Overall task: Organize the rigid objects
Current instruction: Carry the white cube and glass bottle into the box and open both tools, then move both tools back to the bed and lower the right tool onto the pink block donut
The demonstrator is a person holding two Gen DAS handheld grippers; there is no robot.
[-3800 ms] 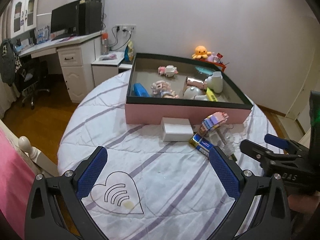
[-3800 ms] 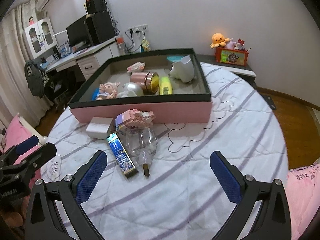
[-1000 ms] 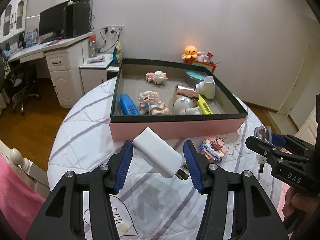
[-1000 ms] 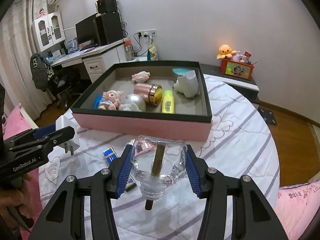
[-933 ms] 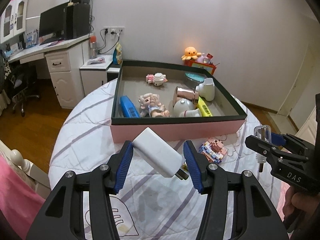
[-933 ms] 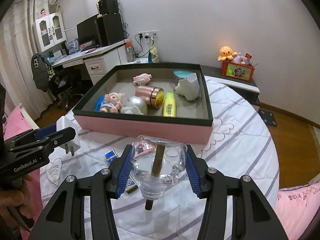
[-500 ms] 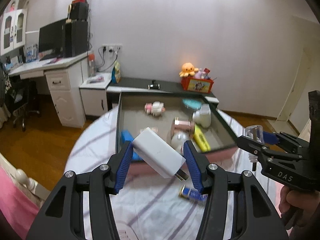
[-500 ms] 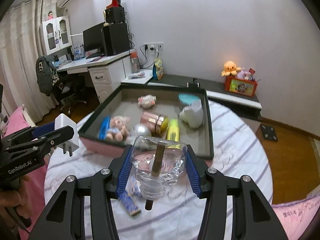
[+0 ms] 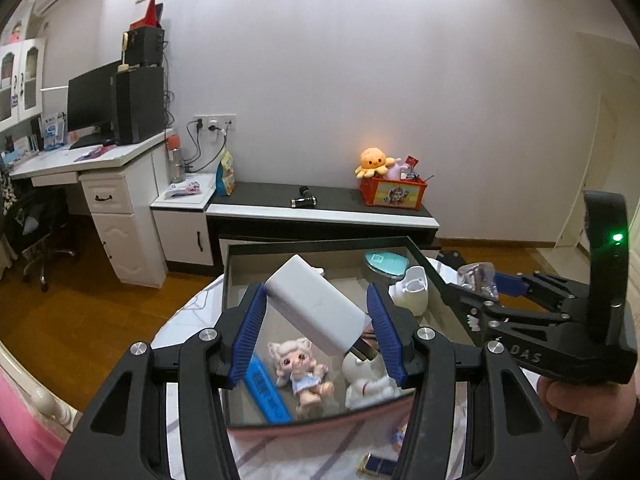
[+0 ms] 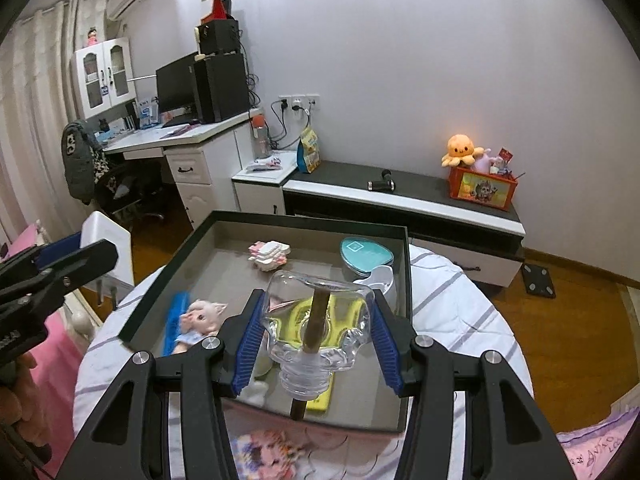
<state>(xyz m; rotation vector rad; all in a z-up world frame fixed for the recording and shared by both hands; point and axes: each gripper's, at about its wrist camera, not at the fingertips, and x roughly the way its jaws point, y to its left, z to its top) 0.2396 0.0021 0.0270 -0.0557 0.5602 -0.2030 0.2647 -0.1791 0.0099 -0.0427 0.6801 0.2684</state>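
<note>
My left gripper (image 9: 318, 330) is shut on a white plug-in charger (image 9: 316, 314), held tilted in the air over the near part of the box (image 9: 236, 246). My right gripper (image 10: 318, 338) is shut on a clear glass bottle (image 10: 318, 326) with a brown stick through its neck, also above the box (image 10: 304, 222). The box is black-rimmed with pink sides and holds a doll (image 9: 300, 370), a blue flat item (image 9: 266, 388), a white jug (image 9: 412, 290), a teal lid (image 10: 366, 254) and a yellow tube (image 10: 296, 316). The right gripper (image 9: 478, 280) shows at the right of the left wrist view.
A pink block toy (image 10: 266, 454) and a blue packet (image 9: 378, 464) lie on the striped bedspread (image 10: 452, 312) in front of the box. Behind stand a low black-topped cabinet (image 10: 400, 192), a white desk (image 10: 192, 148) with a monitor, and an orange toy crate (image 10: 482, 188).
Both grippers have risen and gone forward with their loads, from in front of the box to above it. The box now fills the lower middle of both views.
</note>
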